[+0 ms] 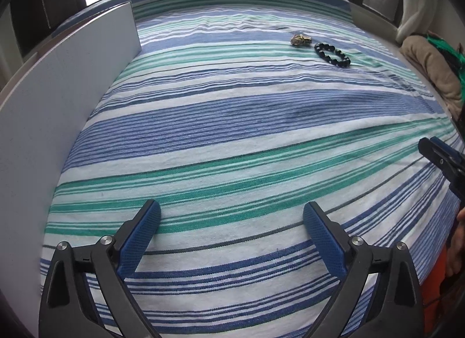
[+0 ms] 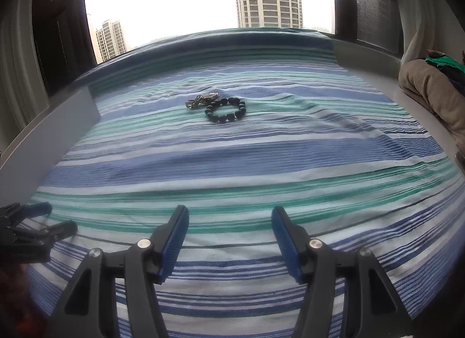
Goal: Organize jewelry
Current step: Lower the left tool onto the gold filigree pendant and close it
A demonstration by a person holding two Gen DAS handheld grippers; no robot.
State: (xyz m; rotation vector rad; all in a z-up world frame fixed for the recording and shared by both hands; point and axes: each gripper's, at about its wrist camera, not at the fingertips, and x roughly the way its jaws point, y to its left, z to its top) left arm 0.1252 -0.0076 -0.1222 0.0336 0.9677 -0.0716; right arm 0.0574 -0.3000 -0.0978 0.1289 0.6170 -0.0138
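A black beaded bracelet [image 1: 332,53] [image 2: 225,109] lies on the striped cloth [image 1: 232,140] [image 2: 232,163], far ahead. Beside it on its left lies a small heap of gold-coloured jewelry [image 1: 300,39] [image 2: 201,100], touching or nearly touching the bracelet. My left gripper [image 1: 232,215] is open and empty, low over the near part of the cloth; it also shows at the left edge of the right wrist view [image 2: 55,217]. My right gripper [image 2: 229,218] is open and empty, near the cloth's front. One of its fingers [image 1: 436,154] shows at the right edge of the left wrist view.
A white upright board [image 1: 58,99] [image 2: 58,131] stands along the left side of the cloth. A folded beige blanket [image 1: 433,67] [image 2: 433,90] with green fabric on it lies at the right. A window with dark frames is behind the far edge.
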